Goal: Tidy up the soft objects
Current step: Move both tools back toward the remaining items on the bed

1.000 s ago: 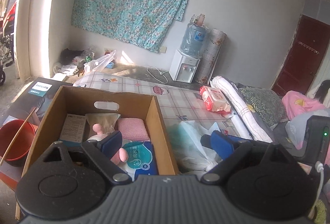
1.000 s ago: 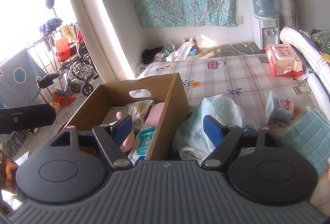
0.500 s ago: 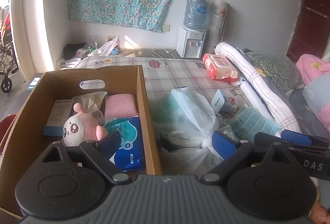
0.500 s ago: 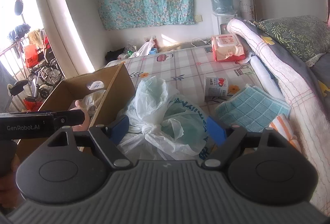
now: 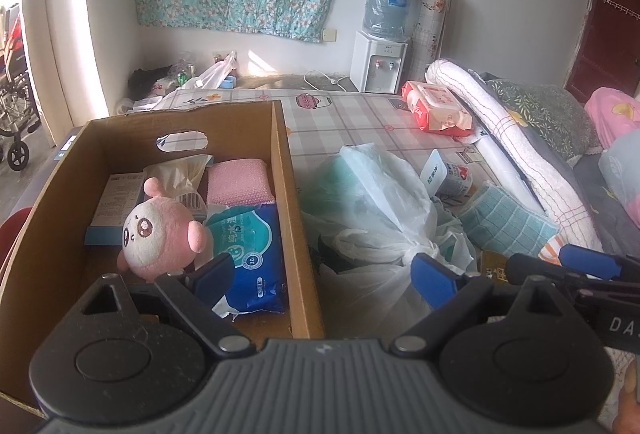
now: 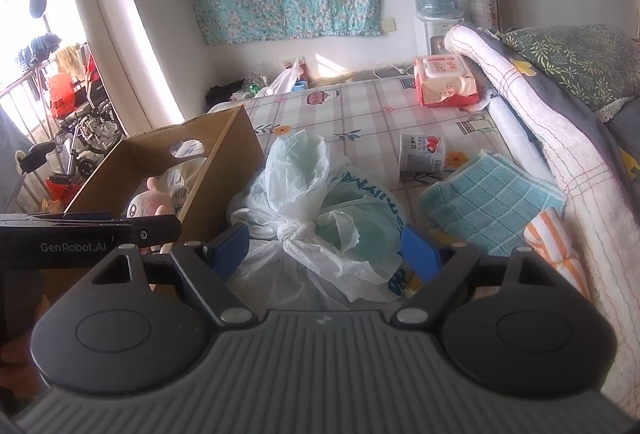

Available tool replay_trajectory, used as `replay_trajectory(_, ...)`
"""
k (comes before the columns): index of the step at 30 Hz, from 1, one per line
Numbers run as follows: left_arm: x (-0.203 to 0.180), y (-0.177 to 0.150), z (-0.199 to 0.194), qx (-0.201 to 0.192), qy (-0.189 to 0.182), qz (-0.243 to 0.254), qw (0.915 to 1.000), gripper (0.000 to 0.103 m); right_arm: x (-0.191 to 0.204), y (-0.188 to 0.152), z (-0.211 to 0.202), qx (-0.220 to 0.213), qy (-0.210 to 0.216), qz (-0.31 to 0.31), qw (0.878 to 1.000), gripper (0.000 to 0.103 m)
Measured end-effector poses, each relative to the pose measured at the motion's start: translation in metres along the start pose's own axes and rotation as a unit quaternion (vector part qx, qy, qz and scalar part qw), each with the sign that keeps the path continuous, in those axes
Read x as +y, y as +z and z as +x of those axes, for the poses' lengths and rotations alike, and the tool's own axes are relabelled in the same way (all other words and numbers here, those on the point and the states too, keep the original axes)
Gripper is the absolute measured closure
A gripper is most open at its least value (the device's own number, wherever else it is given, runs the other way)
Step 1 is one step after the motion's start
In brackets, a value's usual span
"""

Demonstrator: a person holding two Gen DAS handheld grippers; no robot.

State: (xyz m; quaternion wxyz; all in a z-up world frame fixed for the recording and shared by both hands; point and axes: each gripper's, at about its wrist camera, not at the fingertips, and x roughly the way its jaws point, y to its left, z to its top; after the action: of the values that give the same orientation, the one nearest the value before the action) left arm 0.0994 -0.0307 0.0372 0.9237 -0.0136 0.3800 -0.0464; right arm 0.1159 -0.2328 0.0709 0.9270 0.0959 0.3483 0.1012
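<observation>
knotted plastic bag (image 6: 320, 218) centre frame beside cardboard box (image 5: 280, 154) | "GenRobot.AI" on left gripper (image 6: 152, 228), wide open, empty | right gripper (image 6: 324, 248) wide open, straddling bag, not pressing

1. Left gripper (image 5: 325, 274): ribbed grey housing, two black rounded arm plates with recessed discs and triangular cut-outs — silver pivot screws at the inner joints.
2. Fingers (image 5: 434, 276): black, tipped with blue pads.
3. Right gripper (image 6: 325, 248): identical build.
4. Side marking — white "GenRobot.AI" lettering on the black finger.
</observation>
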Motion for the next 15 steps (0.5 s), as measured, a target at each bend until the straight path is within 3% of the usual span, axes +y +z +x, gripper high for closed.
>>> replay_trajectory(7,0.0,0.0,-0.003,-0.008,-0.02,0.009,0.9997,0.007,-0.01,-0.017,-0.002,0.01,-0.024,0.01,1.0,0.019)
replay_trajectory(15,-0.026,0.034,0.003,-0.009,-0.064,0.088,0.994,0.007,-0.038,-0.027,0.001,0.005,-0.065,0.032,0.997,0.019)
